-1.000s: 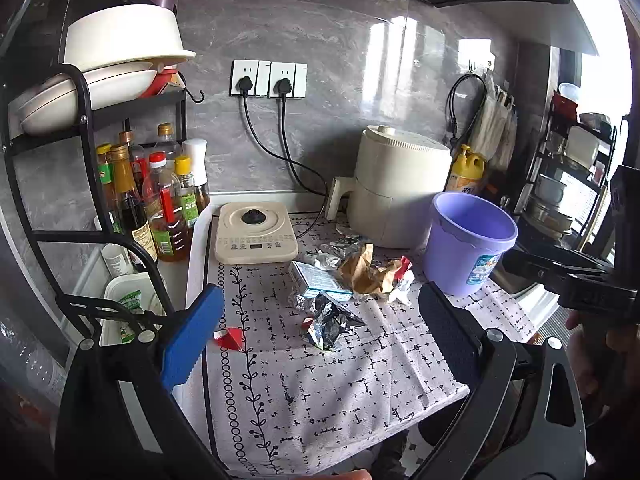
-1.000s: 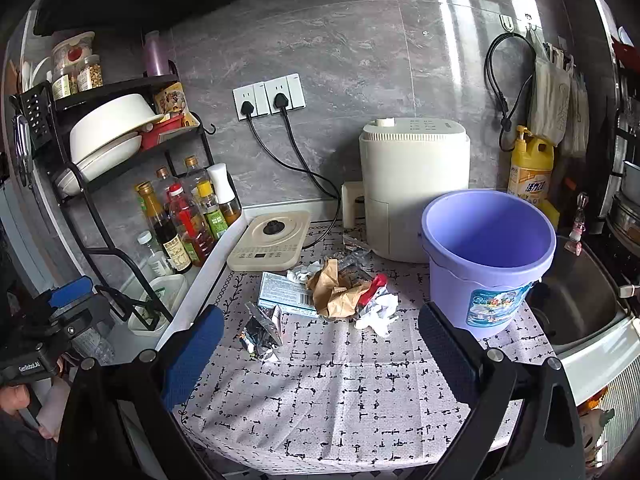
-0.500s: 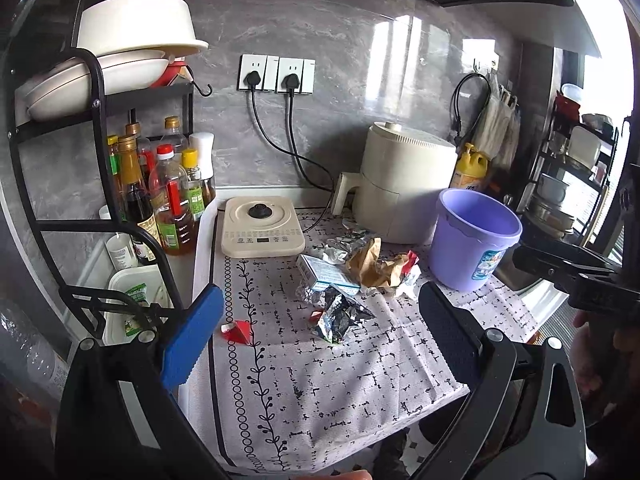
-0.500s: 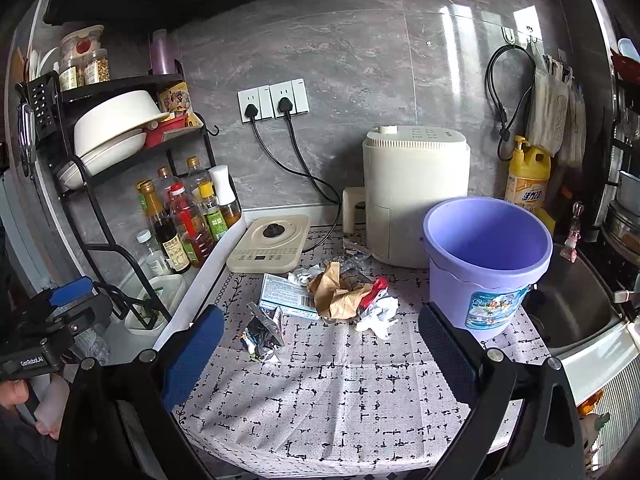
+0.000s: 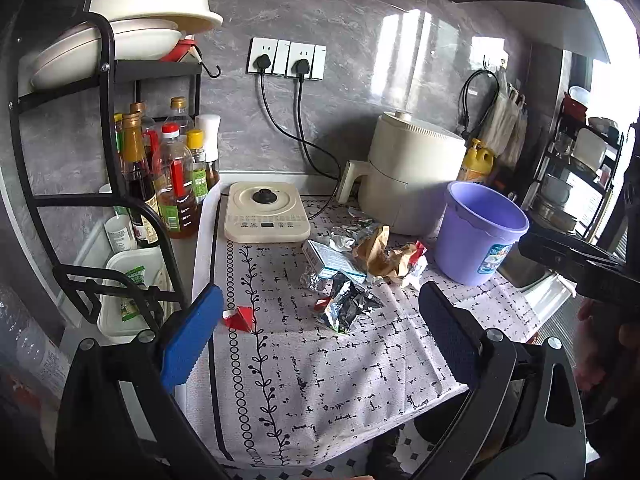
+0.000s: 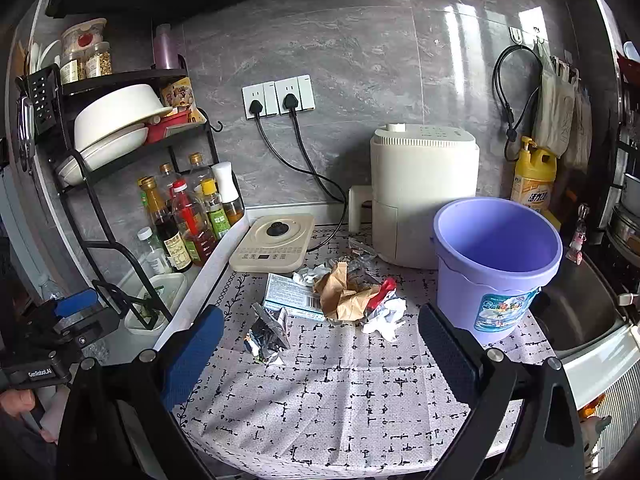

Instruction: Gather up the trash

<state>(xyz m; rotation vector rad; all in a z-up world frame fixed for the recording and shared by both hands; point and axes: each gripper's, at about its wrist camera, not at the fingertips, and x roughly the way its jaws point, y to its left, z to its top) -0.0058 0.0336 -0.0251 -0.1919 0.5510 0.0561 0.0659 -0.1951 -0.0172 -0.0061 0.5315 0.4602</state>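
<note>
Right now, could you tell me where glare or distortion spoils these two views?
Left wrist view: a window at the right edge is blown out white, and glare streaks the wall tiles. Right wrist view: milder streaks on the tiles; the purple bucket reads clearly. Both views bend straight lines at the edges.
</note>
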